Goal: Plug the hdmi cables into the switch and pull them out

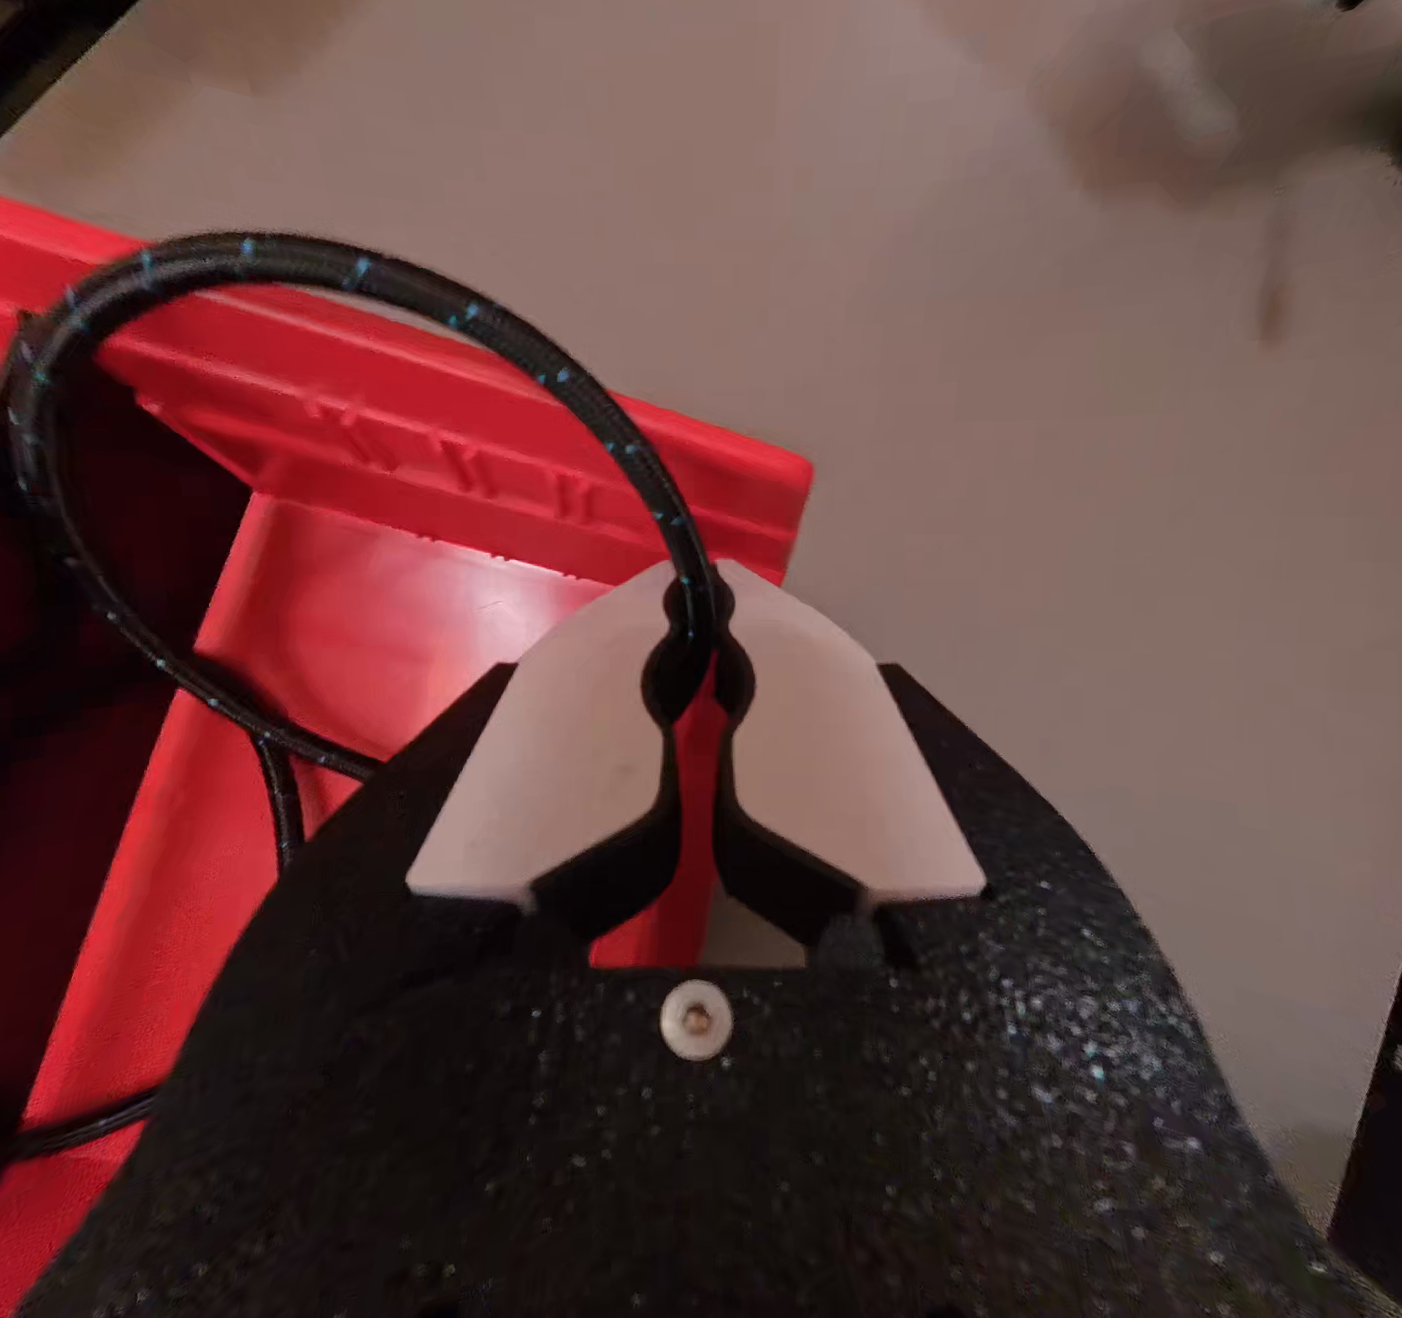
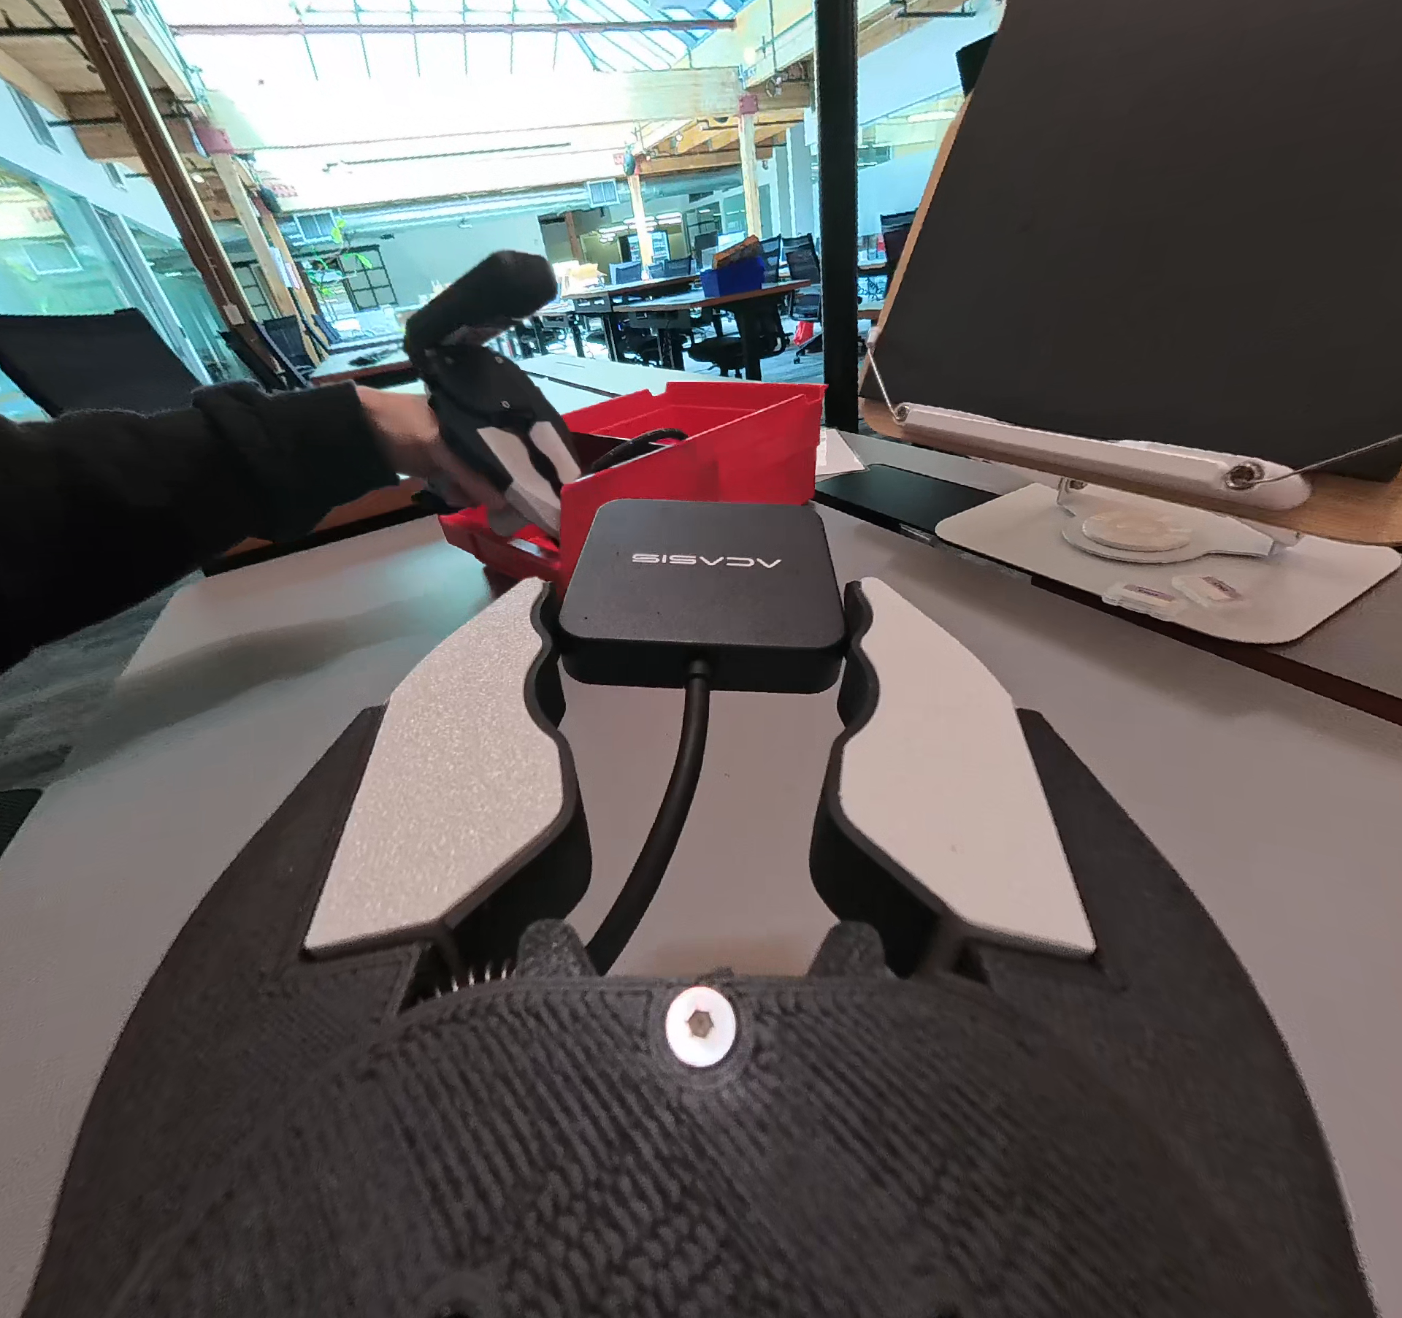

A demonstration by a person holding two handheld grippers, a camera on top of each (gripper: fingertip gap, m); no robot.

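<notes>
Left gripper [image 1: 694, 625]: closed on braided black cable [image 1: 319, 261] above red bin [image 1: 485, 599].
Right gripper [image 2: 702, 625]: clamped on black switch [image 2: 702, 587].
Surface [image 2: 1138, 788]: pale grey.
Room: open office, skylights.

Red bin [image 2: 728, 447], tilted dark board [image 2: 1176, 181]

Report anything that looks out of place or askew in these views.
Nothing is damaged or spilled. The left gripper pinches the braided black cable mid-length, not at a plug, over the red bin. The right gripper squarely holds the switch.
</notes>
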